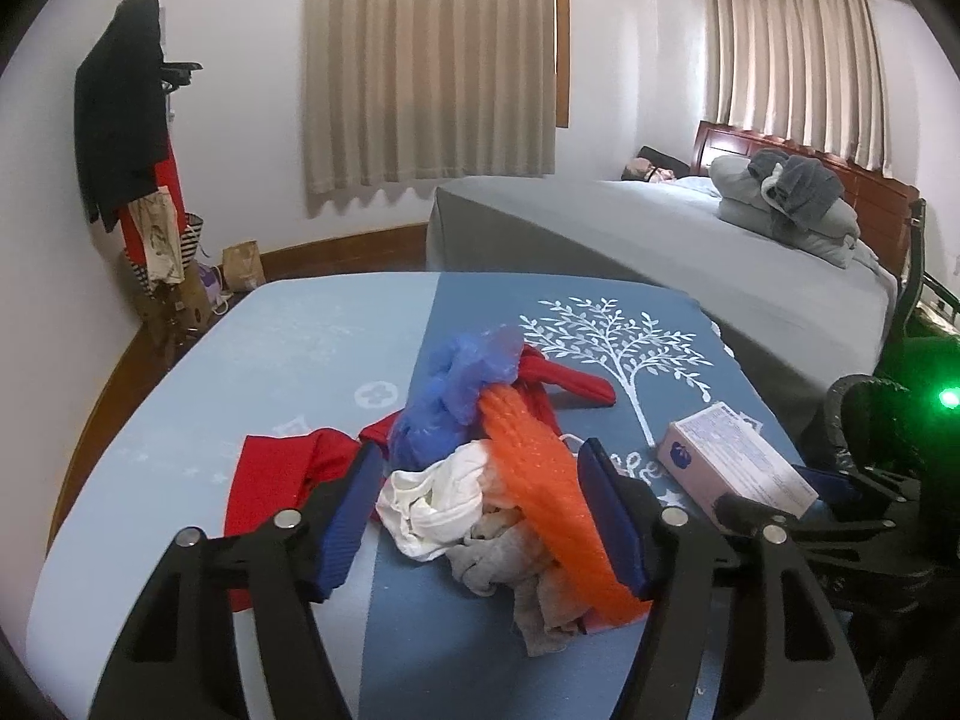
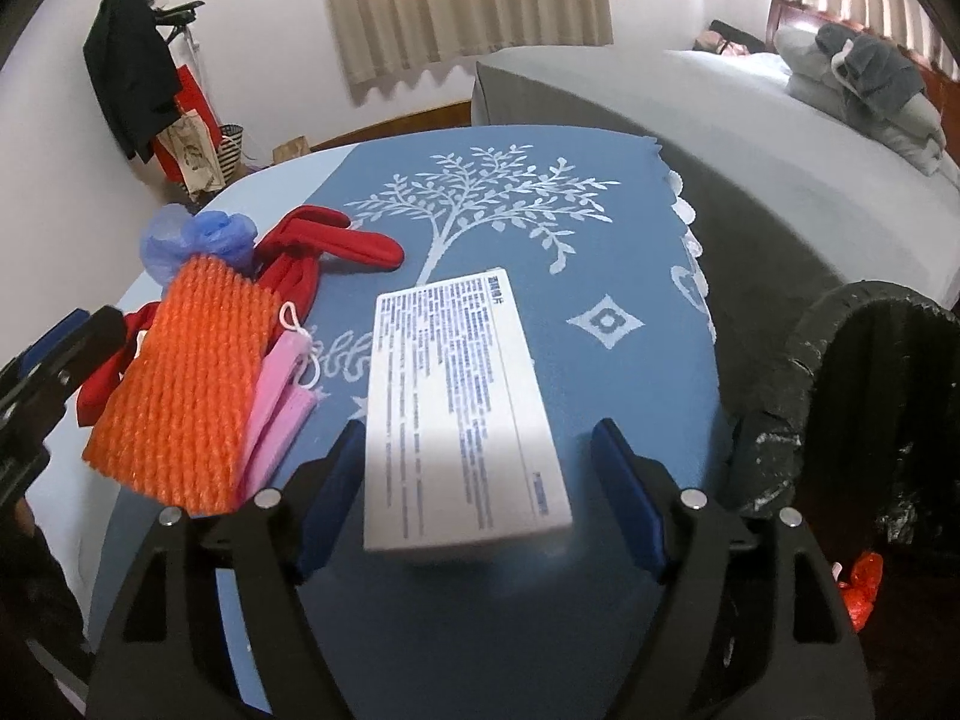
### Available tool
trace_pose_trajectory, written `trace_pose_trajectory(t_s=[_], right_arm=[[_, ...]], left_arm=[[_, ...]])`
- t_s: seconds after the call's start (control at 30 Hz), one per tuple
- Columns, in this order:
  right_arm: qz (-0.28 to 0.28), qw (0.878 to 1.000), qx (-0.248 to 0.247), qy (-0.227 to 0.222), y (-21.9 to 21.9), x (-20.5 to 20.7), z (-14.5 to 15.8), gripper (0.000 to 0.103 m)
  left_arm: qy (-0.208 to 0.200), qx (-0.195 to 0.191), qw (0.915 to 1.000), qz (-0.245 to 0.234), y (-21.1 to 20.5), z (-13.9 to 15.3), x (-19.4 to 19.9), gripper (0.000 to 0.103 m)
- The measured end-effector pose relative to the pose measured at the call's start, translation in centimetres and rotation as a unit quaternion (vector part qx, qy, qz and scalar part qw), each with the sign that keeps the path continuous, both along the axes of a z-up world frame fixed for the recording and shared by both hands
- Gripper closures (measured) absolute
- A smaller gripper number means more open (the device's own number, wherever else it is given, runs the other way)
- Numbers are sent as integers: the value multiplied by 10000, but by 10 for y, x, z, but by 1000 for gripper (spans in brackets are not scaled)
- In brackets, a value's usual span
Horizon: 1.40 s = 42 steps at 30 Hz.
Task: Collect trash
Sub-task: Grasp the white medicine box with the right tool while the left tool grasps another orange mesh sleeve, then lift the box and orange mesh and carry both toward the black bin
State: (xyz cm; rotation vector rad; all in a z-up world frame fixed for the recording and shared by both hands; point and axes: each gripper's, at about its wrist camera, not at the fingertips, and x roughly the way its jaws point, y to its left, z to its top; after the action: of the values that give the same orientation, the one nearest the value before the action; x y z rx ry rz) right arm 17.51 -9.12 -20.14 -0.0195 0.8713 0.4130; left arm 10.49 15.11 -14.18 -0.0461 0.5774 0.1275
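Observation:
A heap of trash lies on the blue tablecloth (image 1: 240, 360): an orange foam net (image 1: 534, 480), crumpled white paper (image 1: 438, 498), a grey rag (image 1: 528, 582) and a blue plastic bag (image 1: 456, 384) over a red cloth (image 1: 276, 474). My left gripper (image 1: 480, 450) straddles the heap with its jaws apart, the net lying against the right-hand pad. Whether the pads press on it is unclear. A white printed box (image 2: 462, 408) stands between the fingers of my right gripper (image 2: 480, 427), which is open with a gap on the right side. A pink mask (image 2: 282, 396) lies beside the net (image 2: 180, 384).
A bin lined with a black bag (image 2: 780, 390) stands off the table's right edge, with a red wrapper (image 2: 861, 588) low beside it. A grey bed (image 1: 660, 228) lies beyond the table. A coat rack (image 1: 126, 120) with bags under it stands at the far left wall.

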Motion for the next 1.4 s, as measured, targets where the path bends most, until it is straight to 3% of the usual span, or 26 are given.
trace_pose_trajectory(t_s=[0.03, 0.1, 0.47, 0.8, 1.4], right_arm=[[6, 10000, 15, 15, 0, 1, 0, 29], [69, 9999, 71, 45, 1, 2, 0, 46], [-182, 9994, 137, -257, -18, -8, 21, 47], [-225, 9992, 164, -276, -23, -14, 27, 47], [-411, 9955, 365, -773, -49, -38, 73, 47]], left_arm=[[3, -2, 10000, -22, -1, 0, 0, 37], [17, -12, 10000, -73, -4, -1, -1, 37], [228, -91, 9992, -302, -21, -14, 3, 56], [313, -32, 9988, -374, -32, -17, 7, 89], [-211, -97, 9974, -675, -55, 28, -11, 92]])
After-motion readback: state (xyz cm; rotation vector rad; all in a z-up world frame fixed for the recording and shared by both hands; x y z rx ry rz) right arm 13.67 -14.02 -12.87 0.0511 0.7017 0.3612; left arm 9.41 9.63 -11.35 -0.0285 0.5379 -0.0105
